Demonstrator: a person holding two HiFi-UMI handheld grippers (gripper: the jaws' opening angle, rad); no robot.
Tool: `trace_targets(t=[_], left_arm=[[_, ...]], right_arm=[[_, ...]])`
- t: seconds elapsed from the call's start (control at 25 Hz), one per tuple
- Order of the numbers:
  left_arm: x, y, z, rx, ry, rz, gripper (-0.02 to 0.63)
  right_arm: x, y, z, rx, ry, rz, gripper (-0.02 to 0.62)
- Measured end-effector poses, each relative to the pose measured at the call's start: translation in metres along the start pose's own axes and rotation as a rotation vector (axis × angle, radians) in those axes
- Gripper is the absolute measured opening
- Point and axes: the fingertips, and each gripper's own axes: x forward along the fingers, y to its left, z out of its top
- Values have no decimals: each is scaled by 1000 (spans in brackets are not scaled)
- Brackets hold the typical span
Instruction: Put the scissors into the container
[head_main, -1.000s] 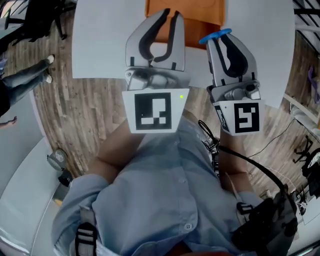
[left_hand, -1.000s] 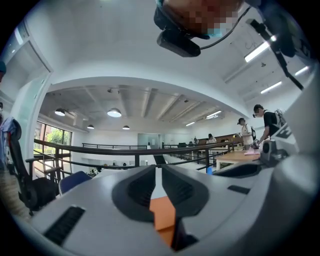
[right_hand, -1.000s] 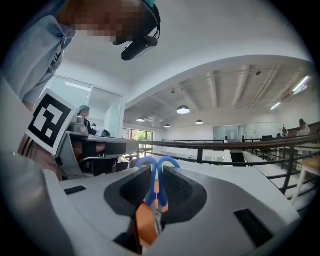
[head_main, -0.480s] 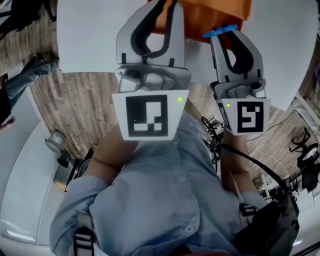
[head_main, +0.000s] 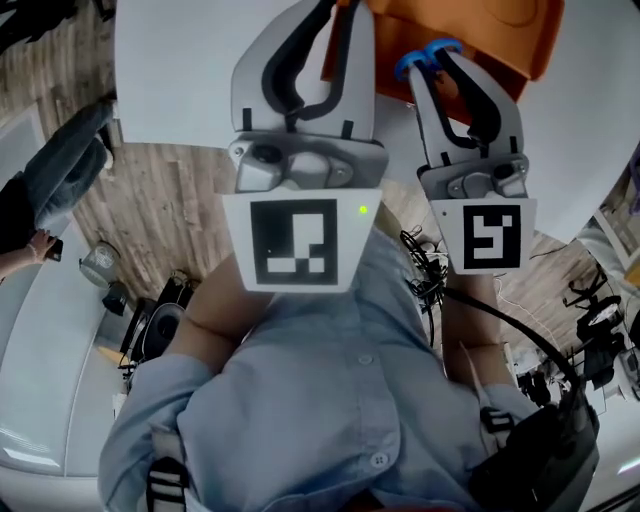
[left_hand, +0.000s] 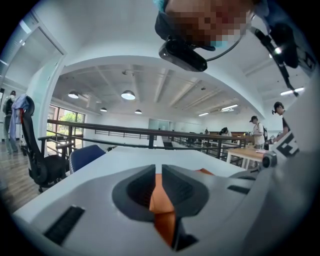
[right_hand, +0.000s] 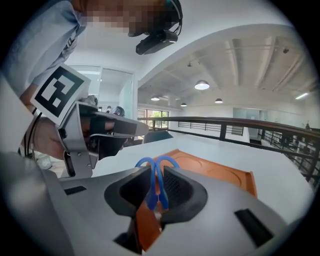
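Blue-handled scissors stand between the jaws of my right gripper. The handle loops stick out past the fingertips. The pads still press on the handles while the jaws are opening slightly. The orange container lies on the white table just beyond, and the scissors hang over its near edge. My left gripper is beside it on the left, shut with nothing held, its tips at the container's left corner. The scissor blades are hidden.
The white table runs across the top of the head view above a wooden floor. A person's leg and hand show at the far left. Cables and gear lie on the floor at the right. A dark office chair stands beside the table.
The orange container has come nearer in the head view. My right gripper has carried the scissors forward over its near edge. The left gripper has moved up alongside.
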Motion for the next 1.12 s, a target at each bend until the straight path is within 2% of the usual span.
trace_targets(t=[0.24, 0.4, 0.52, 0.84, 1.12], left_arm=[[6, 22, 0, -12, 7, 24, 44], [7, 31, -3, -26, 15, 34, 44], [7, 31, -5, -35, 19, 35, 44], [7, 25, -5, -31, 17, 28, 44], [-7, 15, 19, -7, -34, 0, 44]], right_arm=[[22, 15, -17, -28, 103, 77, 86], [26, 22, -29, -45, 208, 127, 87], [26, 21, -33, -42, 250, 138, 89], [26, 18, -39, -30, 257, 140, 109], [14, 14, -2, 53, 130, 70, 97]])
